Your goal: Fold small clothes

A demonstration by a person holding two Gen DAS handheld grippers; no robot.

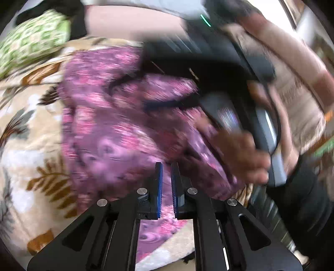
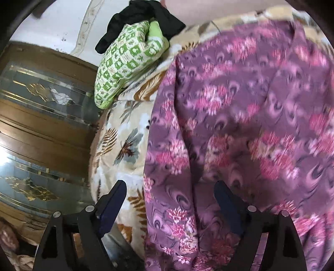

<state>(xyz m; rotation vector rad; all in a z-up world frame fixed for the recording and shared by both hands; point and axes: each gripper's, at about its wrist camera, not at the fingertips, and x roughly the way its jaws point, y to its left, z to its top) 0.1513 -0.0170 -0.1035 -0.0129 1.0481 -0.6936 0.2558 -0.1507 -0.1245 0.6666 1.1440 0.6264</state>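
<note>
The left gripper point(image 1: 166, 166) reaches low over the purple floral garment point(image 1: 117, 125), its jaws nearly together with the cloth showing in the narrow slit between them; whether they pinch it I cannot tell. The right gripper point(image 2: 170, 187) hovers at the garment's left edge, jaws wide apart. The garment lies rumpled on a leaf-print blanket point(image 2: 123, 143), below a green patterned pillow point(image 2: 127, 60); no writing is readable.

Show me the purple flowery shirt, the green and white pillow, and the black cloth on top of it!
purple flowery shirt point(image 2: 250, 116): right wrist view, middle of its front.
green and white patterned pillow point(image 2: 125, 62): right wrist view, its patterned face.
black cloth point(image 2: 133, 12): right wrist view, its crumpled top.
</note>
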